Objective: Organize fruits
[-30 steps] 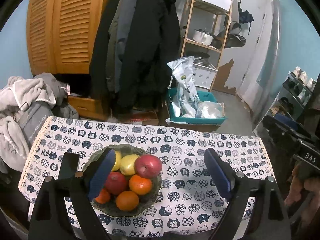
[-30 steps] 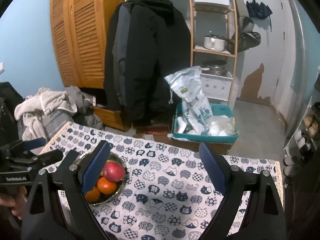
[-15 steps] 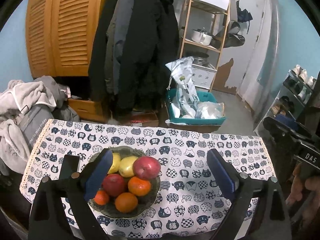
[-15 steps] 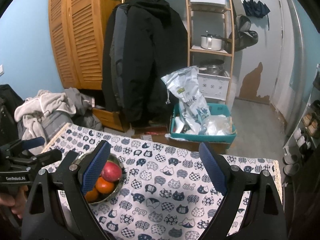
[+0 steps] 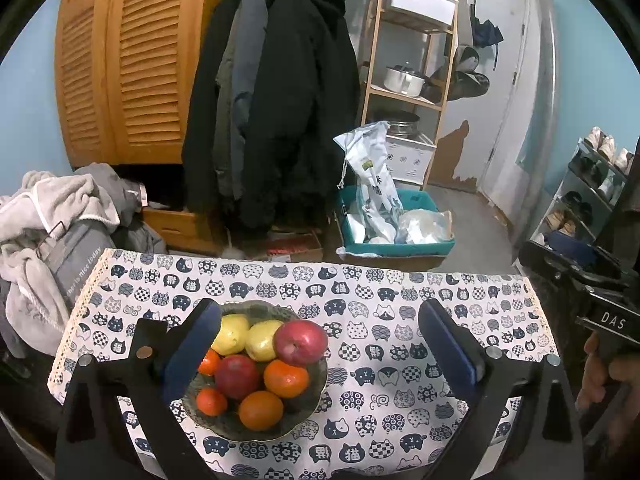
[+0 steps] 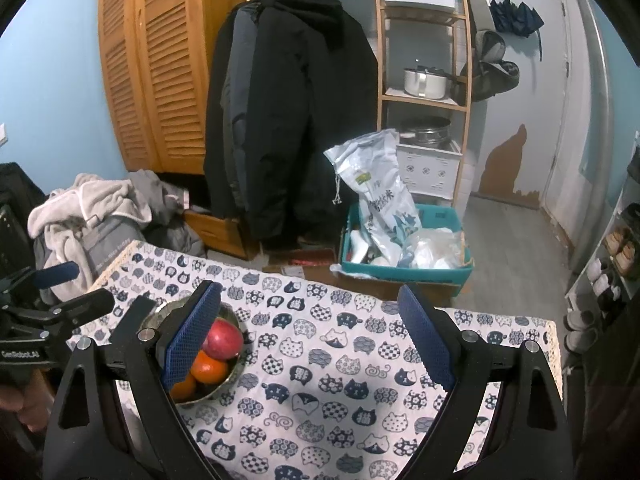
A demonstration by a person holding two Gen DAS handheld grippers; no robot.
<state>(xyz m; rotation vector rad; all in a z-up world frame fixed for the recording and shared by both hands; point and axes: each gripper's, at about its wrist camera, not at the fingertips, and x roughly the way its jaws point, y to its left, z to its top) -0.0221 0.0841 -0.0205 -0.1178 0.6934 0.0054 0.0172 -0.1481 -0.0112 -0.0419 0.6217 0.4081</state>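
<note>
A grey-green bowl on the cat-print tablecloth holds two red apples, two yellow fruits and several oranges. The top red apple lies at the pile's right. My left gripper hovers above the table's near side, its jaws opening wide with nothing between the pads; the left pad overlaps the bowl's left rim in the picture. In the right wrist view the bowl sits low left, partly hidden behind one blue pad. My right gripper stands open over bare cloth, holding nothing.
Beyond the table hang dark coats by a louvred wooden cupboard. A teal bin with bags sits on the floor before a wooden shelf. Piled clothes lie left; a shoe rack stands right.
The left gripper's jaws have spread wider apart. The right gripper and the fruit bowl look unchanged.
</note>
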